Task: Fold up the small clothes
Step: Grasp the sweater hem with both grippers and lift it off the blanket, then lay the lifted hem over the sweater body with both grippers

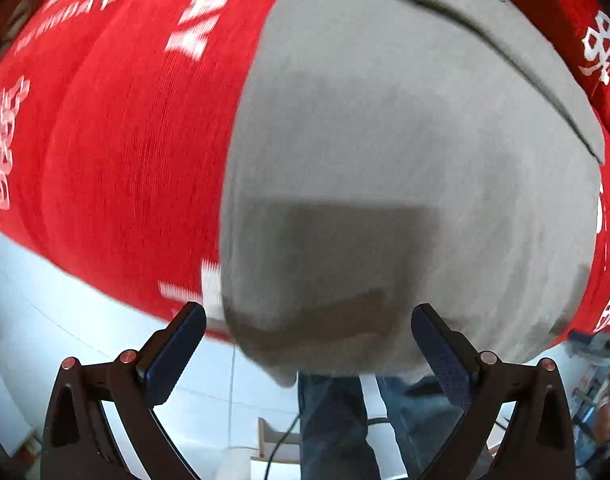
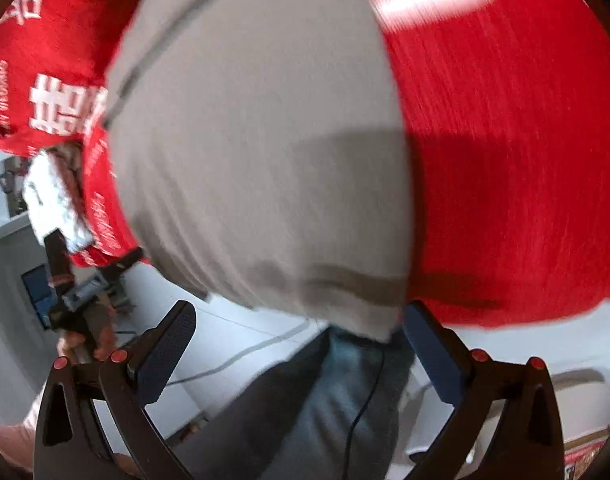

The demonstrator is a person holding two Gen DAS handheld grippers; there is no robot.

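A grey garment point(image 1: 385, 140) lies flat on a red tablecloth point(image 1: 125, 140) with white lettering, its hem hanging just over the near table edge. In the left wrist view my left gripper point(image 1: 309, 336) is open, its two dark fingers wide apart on either side of the hem's left corner. The right wrist view shows the same grey garment point(image 2: 257, 140) on the red cloth point(image 2: 505, 160). My right gripper point(image 2: 299, 332) is open too, the right finger close to the hem's right corner. Both views are blurred.
A person in blue jeans point(image 1: 337, 420) stands against the table edge, with a cable trailing down. At the left of the right wrist view a hand point(image 2: 85, 340) holds the other gripper below a crumpled white cloth point(image 2: 53, 200). A white floor lies below.
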